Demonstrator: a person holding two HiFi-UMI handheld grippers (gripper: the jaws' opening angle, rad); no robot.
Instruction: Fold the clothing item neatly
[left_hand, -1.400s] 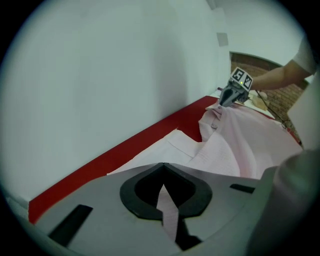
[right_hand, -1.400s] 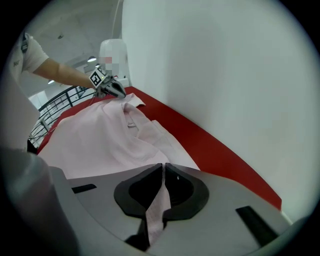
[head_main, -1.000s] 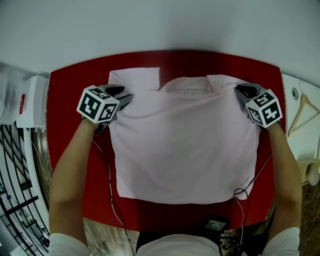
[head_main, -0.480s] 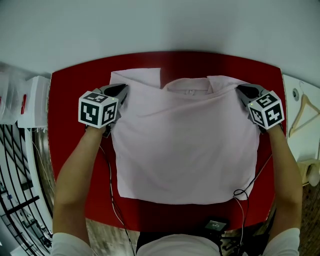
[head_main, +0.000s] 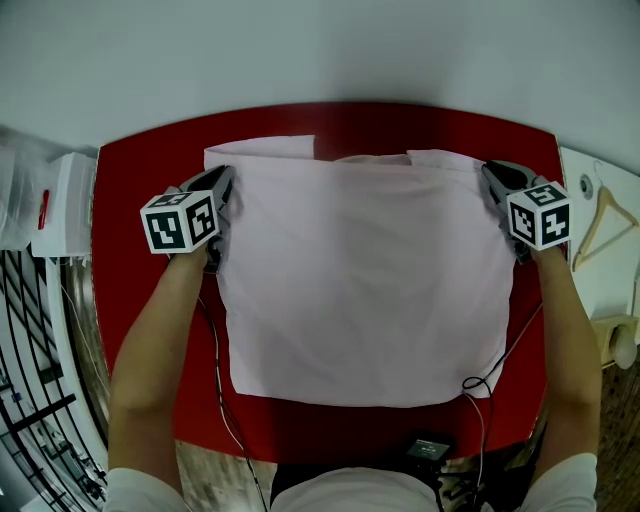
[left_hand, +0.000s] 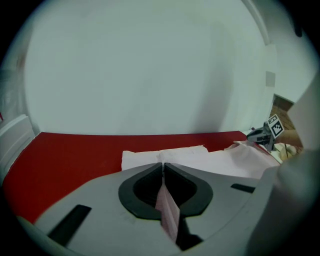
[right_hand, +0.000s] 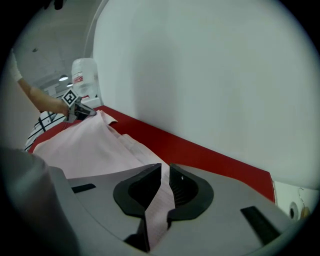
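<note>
Both top corners pinched, upper edge of the pink shirt (head_main: 365, 290) coming up for the fold.
L gripper (head_main: 224, 178): jaws are clenching a pinch of fabric at the L shoulder. Between my arms the shirt's lower part is lying flat on the red counter (head_main: 130, 170), while the top edge seems to be stretching taut just above it. R gripper (head_main: 490, 172): jaws are clamping cloth at the R shoulder. IMO I'm needing both hands travelling level & at the same pace, w/o overstretching, so the fold is landing straight and the hem isn't dragging.
</note>
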